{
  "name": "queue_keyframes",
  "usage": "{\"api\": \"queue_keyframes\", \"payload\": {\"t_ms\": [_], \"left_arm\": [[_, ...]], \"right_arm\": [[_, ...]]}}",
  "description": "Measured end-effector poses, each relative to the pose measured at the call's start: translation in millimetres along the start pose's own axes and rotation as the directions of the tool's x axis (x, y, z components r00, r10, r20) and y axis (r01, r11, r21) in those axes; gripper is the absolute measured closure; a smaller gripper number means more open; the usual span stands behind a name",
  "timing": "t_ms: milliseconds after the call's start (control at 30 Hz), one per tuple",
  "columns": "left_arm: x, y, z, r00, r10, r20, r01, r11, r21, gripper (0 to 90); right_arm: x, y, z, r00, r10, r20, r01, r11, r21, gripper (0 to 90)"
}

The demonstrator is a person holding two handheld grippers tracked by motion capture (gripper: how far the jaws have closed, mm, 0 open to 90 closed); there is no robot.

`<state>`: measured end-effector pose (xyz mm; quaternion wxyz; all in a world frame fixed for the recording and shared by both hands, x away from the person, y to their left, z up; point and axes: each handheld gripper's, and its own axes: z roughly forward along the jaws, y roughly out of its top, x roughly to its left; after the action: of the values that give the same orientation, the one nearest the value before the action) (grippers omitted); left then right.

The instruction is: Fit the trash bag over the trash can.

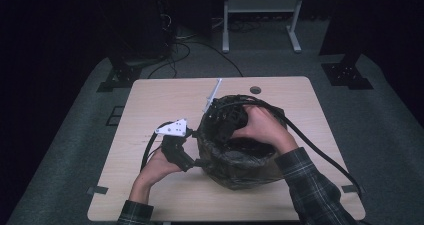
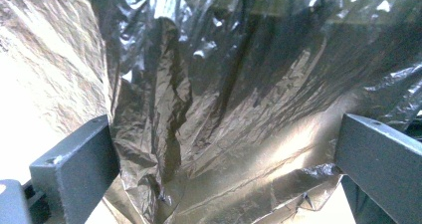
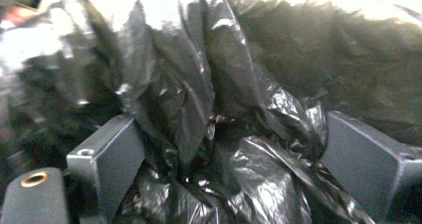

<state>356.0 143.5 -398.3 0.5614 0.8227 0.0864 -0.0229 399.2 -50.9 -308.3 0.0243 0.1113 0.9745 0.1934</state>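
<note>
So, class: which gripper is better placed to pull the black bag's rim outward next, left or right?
Probably the left. The left gripper sits at the bag's outer wall with film between its open fingers. The right gripper is down inside the bag.

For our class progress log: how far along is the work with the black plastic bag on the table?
Done: the black plastic bag sits on the table, apparently lining a round container. In hand: the right tongs reach inside the bag's mouth, jaws apart with crumpled film between them; the left tongs press the outer side, jaws also apart. Left: the film looks bunched and wrinkled, so spreading or settling it seems unfinished.
</note>
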Motion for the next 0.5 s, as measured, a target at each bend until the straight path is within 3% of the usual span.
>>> {"api": "queue_keyframes", "payload": {"t_ms": [200, 500], "left_arm": [[-0.2, 0.1, -0.4, 1.0, 0.0, 0.001, 0.0, 1.0, -0.001, 0.0], [-1.0, 0.4, -0.4, 1.0, 0.001, -0.001, -0.001, 1.0, 0.006, 0.0]], "right_arm": [[-1.8, 0.9, 4.8, 0.9999, 0.006, 0.01, -0.006, 1.0, 0.009, 9.9], [-2.9, -24.1, -26.2, 0.9961, 0.031, 0.082, -0.037, 0.997, 0.07, 9.9]]}}
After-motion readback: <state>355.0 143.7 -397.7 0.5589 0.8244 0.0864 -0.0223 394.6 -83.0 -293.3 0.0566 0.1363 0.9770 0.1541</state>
